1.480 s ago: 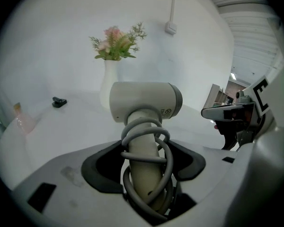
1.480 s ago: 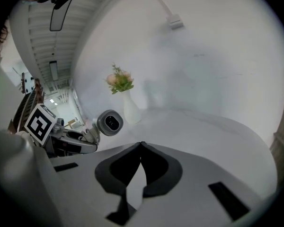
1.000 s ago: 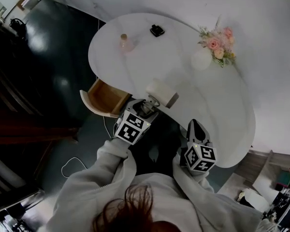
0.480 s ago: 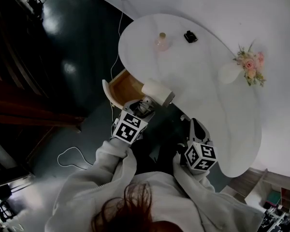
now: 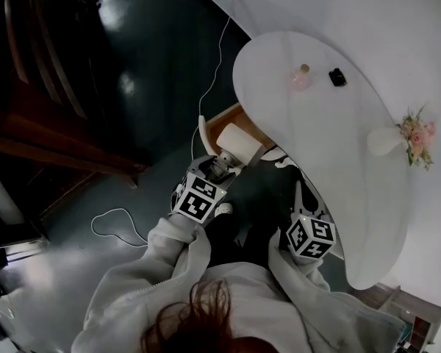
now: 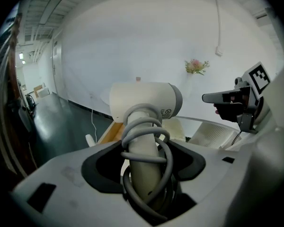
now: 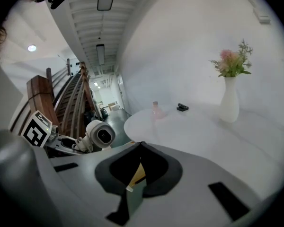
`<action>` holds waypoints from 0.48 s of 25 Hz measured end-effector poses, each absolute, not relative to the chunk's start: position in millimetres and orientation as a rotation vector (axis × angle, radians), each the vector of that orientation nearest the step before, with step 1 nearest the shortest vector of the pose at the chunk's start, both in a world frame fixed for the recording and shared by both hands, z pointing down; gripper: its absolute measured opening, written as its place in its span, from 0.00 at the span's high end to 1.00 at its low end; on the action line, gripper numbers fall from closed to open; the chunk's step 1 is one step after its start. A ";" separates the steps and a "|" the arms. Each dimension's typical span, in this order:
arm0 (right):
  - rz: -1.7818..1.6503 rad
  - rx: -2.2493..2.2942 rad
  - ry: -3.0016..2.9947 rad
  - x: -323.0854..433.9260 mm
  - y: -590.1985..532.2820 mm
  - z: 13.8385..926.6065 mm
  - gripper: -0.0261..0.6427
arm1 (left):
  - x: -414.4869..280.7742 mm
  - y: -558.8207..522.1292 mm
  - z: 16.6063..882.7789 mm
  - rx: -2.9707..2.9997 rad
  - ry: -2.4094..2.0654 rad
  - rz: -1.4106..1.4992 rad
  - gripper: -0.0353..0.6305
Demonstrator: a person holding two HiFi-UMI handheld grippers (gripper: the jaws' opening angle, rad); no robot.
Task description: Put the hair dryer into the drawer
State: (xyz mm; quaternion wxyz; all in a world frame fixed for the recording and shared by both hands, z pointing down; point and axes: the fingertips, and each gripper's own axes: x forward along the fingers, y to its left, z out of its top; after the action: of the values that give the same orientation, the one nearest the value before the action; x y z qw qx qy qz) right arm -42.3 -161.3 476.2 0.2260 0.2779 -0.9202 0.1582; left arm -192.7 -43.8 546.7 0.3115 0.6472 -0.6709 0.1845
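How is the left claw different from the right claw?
The left claw grips the hair dryer by its handle; the right claw holds nothing. The left claw's jaws stand apart around that handle; the right claw's jaws are shut. The left claw is beside the open drawer; the right claw is by the table edge. Both carry marker cubes.

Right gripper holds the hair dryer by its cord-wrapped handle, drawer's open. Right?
Wrong gripper: the left gripper holds the hair dryer by its cord-wrapped handle, as the left gripper view shows. The drawer is open.
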 end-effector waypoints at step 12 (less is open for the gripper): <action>0.356 0.629 -2.556 -108.0 -161.9 473.1 0.89 | -229.4 -8.2 583.0 1.592 -1.757 0.489 0.55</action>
State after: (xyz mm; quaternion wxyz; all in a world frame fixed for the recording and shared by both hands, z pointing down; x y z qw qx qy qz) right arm -108.0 -161.9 473.1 0.2402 0.2299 -0.9341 0.1302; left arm -229.4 -8.2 583.0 0.3528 0.6153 -0.6791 0.1891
